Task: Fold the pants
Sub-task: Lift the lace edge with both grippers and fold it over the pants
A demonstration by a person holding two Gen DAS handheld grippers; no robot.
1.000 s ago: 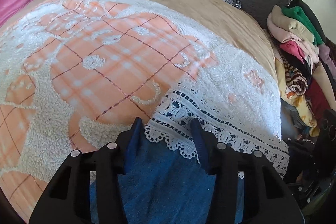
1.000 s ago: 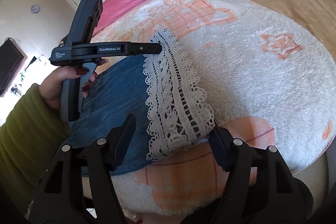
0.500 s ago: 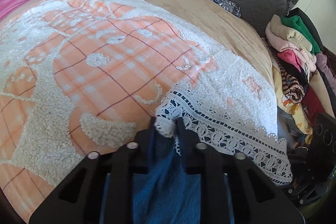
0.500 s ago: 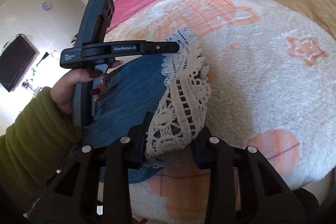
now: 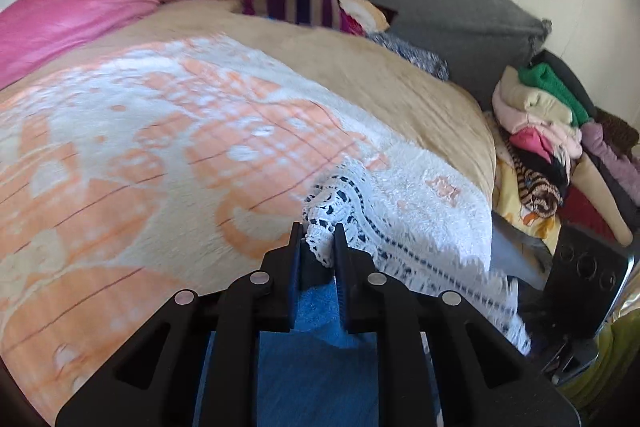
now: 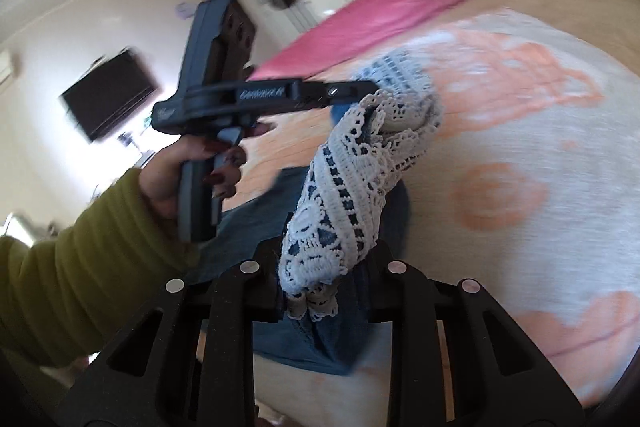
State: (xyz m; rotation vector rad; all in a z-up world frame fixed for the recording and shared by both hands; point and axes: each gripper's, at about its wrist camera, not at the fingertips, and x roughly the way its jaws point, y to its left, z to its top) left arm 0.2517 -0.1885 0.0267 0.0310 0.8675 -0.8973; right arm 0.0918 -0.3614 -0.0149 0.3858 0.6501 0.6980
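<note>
Left wrist, left gripper (image 5: 317, 239) pinching pants (image 5: 320, 359) lace hem (image 5: 400, 239)

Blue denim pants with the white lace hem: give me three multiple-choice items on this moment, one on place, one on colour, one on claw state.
1. Where does the pile of folded clothes sit in the left wrist view?
A. right of the bed
B. on the pink quilt
C. between the claws

2. What colour is the patterned fleece blanket under the blue denim pants with white lace hem?
A. green and black
B. orange and white
C. plain grey

3. How do the claws stand?
A. both open wide
B. only the left shut
C. both shut on the lace hem

Answers:
1 A, the pile stands beyond the bed's right edge.
2 B, orange check shapes lie on white pile.
3 C, the left claw pinches one lace corner, and the right claw pinches bunched lace at the other.
</note>
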